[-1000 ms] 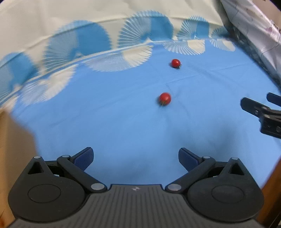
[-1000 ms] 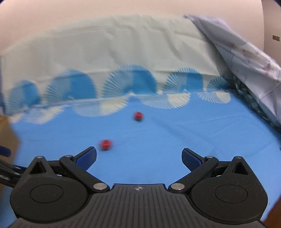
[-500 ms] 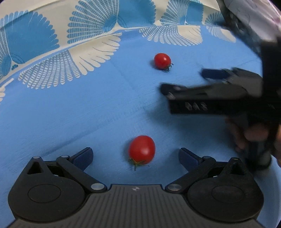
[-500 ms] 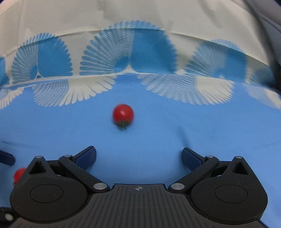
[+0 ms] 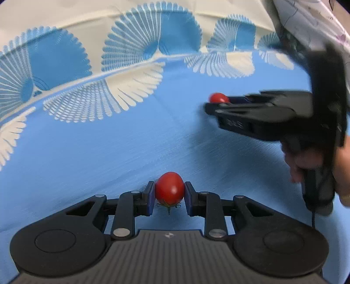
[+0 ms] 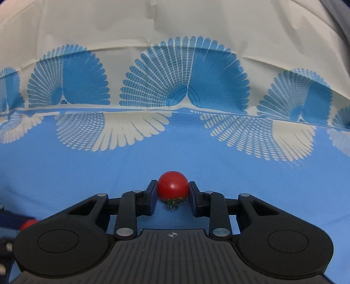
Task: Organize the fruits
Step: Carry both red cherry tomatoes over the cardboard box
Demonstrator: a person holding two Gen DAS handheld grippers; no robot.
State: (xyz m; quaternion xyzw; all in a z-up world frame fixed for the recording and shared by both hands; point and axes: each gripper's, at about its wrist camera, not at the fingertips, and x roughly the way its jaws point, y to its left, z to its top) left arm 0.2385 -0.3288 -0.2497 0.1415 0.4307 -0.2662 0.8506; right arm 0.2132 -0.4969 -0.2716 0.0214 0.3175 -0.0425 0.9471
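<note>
Both fingers (image 5: 150,197) have closed, each pair pinching a tomato (image 5: 169,189).

Patterned tablecloth and pale floral fabric

A blue tablecloth (image 5: 91,153) fills the middle and lower part of both wrist views, its weave faintly creased. Across the upper part of each frame runs a cream border (image 6: 175,24) printed with large blue fan-shaped motifs (image 6: 186,78), mirrored just below by cream fan motifs (image 6: 113,131) on the blue ground. In the upper right corner of the left wrist view, a pale floral fabric (image 5: 310,19) hangs over the cloth's far edge, with a dark strip beneath it.
</note>
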